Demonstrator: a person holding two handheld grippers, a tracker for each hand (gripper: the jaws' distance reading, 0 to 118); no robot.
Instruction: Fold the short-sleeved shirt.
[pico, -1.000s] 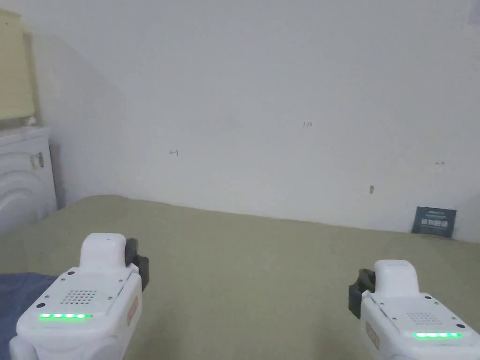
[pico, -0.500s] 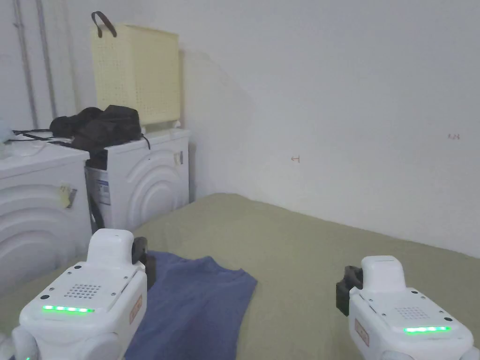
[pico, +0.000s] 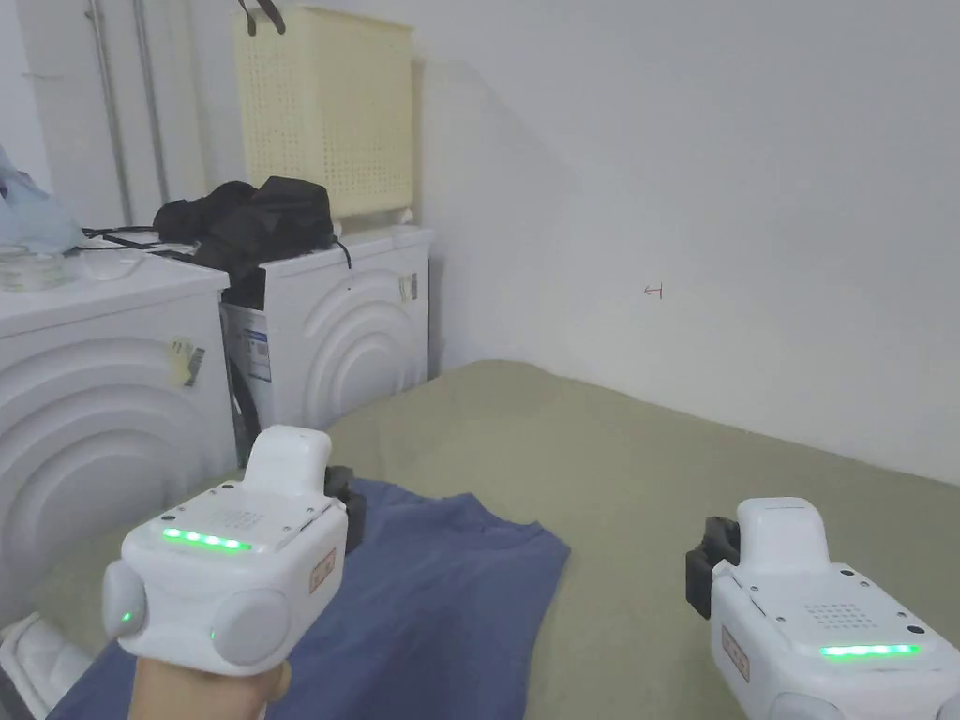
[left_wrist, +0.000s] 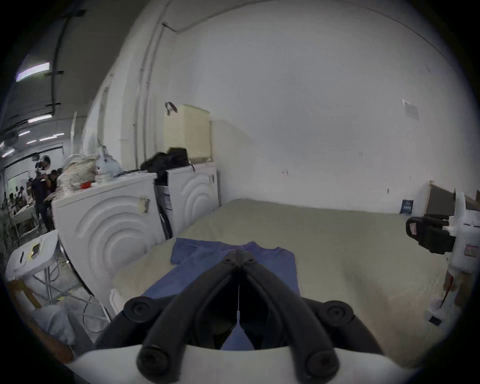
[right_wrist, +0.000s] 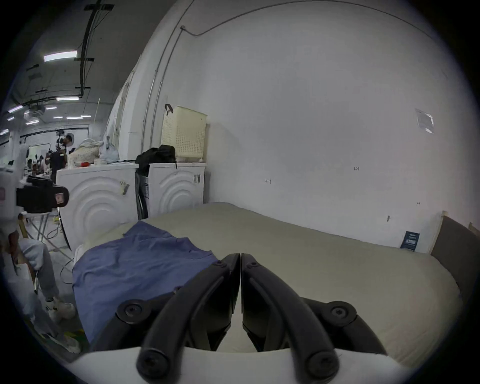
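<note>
1. Two tongs are in play: the left gripper (left_wrist: 238, 253), whose jaws are pressed together with nothing between them, held above the blue shirt (pico: 441, 609), and the right gripper (right_wrist: 240, 257), whose jaws are likewise closed on nothing, over the bare olive cover (pico: 656, 469) to the shirt's right
2. In the head view the left gripper (pico: 342, 502) is gripped by a hand (pico: 202, 692) and sits over the shirt's left part; the right gripper (pico: 703, 577) is well apart from the cloth
3. One short-sleeved shirt lies spread on the left end of the cover, near the washing machines; its long axis runs from the near edge away toward the wall, with the neck end and one sleeve (left_wrist: 184, 248) at the far end
4. The shirt is plain blue, mostly flat, with soft wrinkles
5. Two white washing machines (pico: 337, 328) stand side by side just beyond, carrying one cream basket (pico: 328, 112) and one dark bundle (pico: 248, 220)
</note>
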